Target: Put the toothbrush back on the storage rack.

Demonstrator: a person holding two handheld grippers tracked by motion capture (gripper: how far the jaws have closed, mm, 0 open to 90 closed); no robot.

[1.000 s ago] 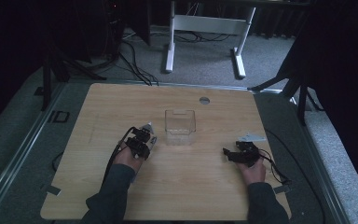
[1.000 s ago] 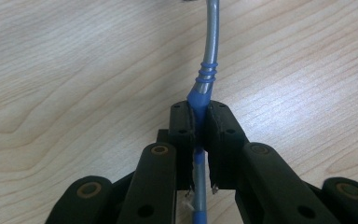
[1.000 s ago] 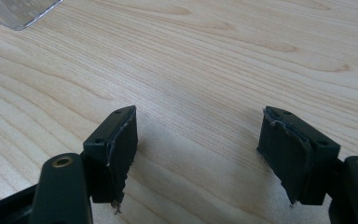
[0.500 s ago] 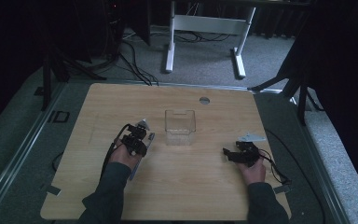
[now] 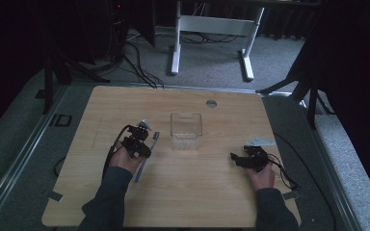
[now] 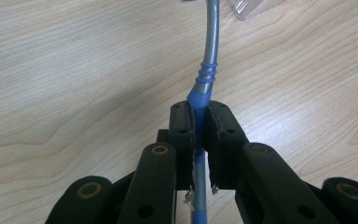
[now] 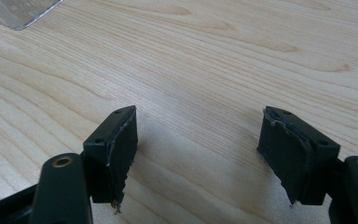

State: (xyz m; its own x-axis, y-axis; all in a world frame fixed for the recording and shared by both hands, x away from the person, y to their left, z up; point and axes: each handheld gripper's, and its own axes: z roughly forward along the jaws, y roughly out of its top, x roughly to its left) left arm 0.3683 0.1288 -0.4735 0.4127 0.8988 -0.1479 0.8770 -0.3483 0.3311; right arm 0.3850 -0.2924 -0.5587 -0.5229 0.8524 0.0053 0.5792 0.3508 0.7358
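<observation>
My left gripper (image 5: 143, 138) (image 6: 199, 116) is shut on a utensil with a blue handle and a grey metal stem (image 6: 210, 42). In the high view the utensil (image 5: 154, 138) reaches from my hand toward a clear plastic container (image 5: 186, 129) and stops just short of its left side. The stem runs up out of the left gripper view, so its head is hidden there. A corner of the container (image 6: 254, 8) shows at the top of that view. At the table's right my right gripper (image 5: 234, 157) (image 7: 198, 140) rests open over bare wood with nothing between its jaws.
The wooden table (image 5: 188, 192) has a round grommet hole (image 5: 211, 103) near its far edge. Cables trail from both grippers toward the table's sides. A white desk frame (image 5: 212, 29) stands on the carpet beyond the table.
My left gripper has drifted slightly left, away from the container, with the utensil still in it. The right gripper has stayed put.
</observation>
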